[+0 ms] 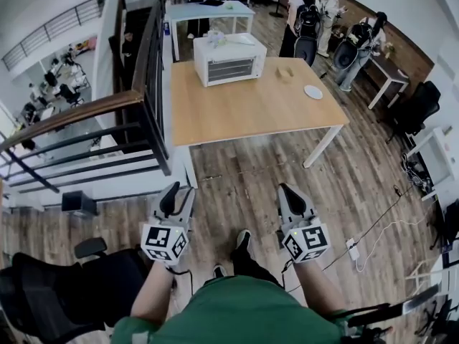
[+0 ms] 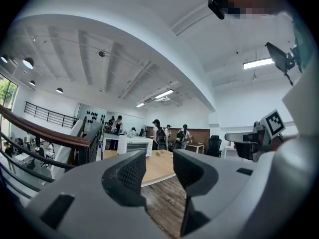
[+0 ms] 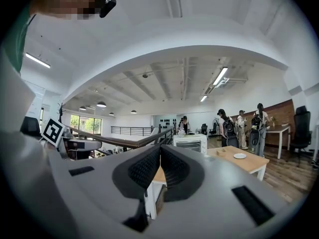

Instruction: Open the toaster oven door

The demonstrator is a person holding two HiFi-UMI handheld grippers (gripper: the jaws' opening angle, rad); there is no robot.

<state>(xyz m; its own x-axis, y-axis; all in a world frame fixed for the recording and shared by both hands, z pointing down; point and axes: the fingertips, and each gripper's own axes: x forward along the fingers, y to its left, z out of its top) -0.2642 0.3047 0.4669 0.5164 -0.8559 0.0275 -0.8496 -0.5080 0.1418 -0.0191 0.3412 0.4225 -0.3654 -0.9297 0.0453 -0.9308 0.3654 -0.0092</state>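
The person in the green top stands on the wooden floor, well short of the light wooden desk with white legs (image 1: 244,110), holding both tools low and level in front. The left hand-held gripper (image 1: 179,192) (image 2: 159,171) is released, its jaws apart with nothing between them. The right hand-held gripper (image 1: 292,192) (image 3: 160,166) is clenched, its ribbed pads pressed together on nothing. The white box-shaped toaster oven (image 1: 229,61) (image 2: 134,145) (image 3: 190,143) sits at the desk's far left corner, glass front facing the person, door shut. A small round white plate (image 1: 313,92) lies near the desk's right edge. A dark railing with a wooden handrail (image 1: 143,99) runs along the left.
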